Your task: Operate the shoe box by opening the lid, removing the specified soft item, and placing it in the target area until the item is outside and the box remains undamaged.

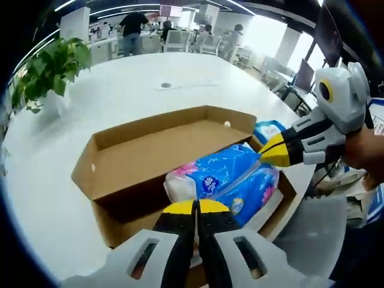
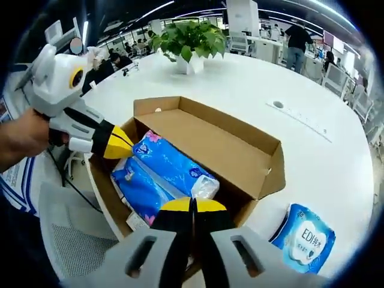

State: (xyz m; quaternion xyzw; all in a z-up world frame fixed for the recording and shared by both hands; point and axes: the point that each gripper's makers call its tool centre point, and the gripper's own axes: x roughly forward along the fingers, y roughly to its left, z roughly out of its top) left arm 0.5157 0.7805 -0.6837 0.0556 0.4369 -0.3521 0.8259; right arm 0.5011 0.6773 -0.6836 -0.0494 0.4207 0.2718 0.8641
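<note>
On white bench (image 2: 312, 78): shoe box (image 2: 240, 156) open, blue tissue pack (image 2: 162, 174) inside | left claw (image 1: 195, 207) closed, empty | right claw (image 2: 192, 204) closed, empty | wipes pack (image 2: 306, 237) at box's 4 o'clock

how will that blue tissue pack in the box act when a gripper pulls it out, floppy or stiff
Probably soft and squashy: the blue tissue pack bulges in thin plastic wrap, so it should dent under the jaws. The glossy, wrinkled film looks slippery. It likely weighs little for its bulk, but it sits snug between the walls of the open shoe box, so it may drag the box.
</note>
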